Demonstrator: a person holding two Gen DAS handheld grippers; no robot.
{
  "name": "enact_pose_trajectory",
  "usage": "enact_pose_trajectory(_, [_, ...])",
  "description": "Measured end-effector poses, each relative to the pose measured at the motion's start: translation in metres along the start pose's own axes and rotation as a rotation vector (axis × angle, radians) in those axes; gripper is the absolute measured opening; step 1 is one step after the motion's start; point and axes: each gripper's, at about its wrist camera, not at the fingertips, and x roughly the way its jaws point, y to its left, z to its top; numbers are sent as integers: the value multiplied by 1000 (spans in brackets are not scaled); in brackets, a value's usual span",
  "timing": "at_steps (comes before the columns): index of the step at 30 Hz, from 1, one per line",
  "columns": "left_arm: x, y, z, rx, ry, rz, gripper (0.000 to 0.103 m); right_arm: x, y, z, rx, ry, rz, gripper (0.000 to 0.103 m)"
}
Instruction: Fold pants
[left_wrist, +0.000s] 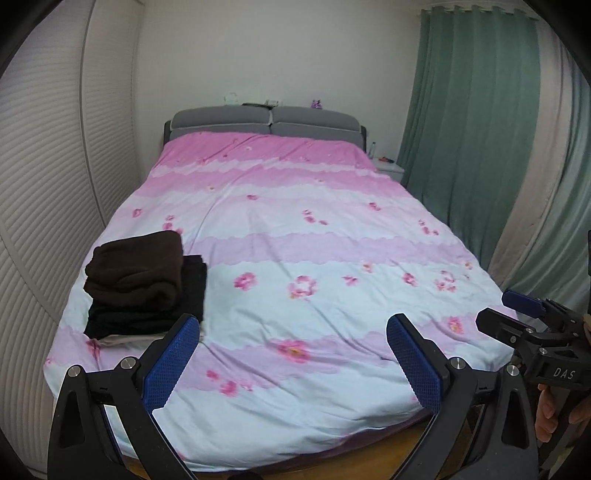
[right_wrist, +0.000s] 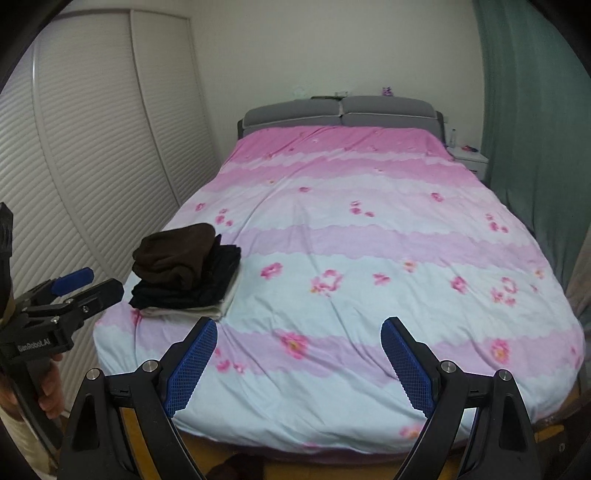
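Note:
A stack of folded pants lies on the near left of the bed: a brown pair (left_wrist: 136, 269) (right_wrist: 173, 256) on top, a black pair (left_wrist: 147, 314) (right_wrist: 207, 284) under it, a cream piece (right_wrist: 192, 312) at the bottom. My left gripper (left_wrist: 291, 328) is open and empty, held above the foot of the bed just right of the stack. My right gripper (right_wrist: 299, 332) is open and empty, over the bed's foot. Each gripper shows in the other's view, the right one (left_wrist: 498, 314) and the left one (right_wrist: 99, 282).
The bed has a pink and pale blue flowered cover (left_wrist: 295, 240) (right_wrist: 351, 240) and a grey headboard (left_wrist: 264, 120). White louvred wardrobe doors (right_wrist: 92, 147) stand at the left, a green curtain (left_wrist: 472, 129) and a white nightstand (right_wrist: 469, 158) at the right. Something dark (right_wrist: 236, 469) lies on the floor below the bed's foot.

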Motion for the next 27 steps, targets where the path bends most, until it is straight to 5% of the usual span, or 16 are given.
enact_pose_trajectory(13, [-41, -84, -14, 82, -44, -9, 103, -86, -60, -35, 43, -42, -16, 91])
enact_pose_trajectory(27, [-51, -95, -16, 100, -55, -10, 103, -110, -76, -48, 74, -57, -39, 91])
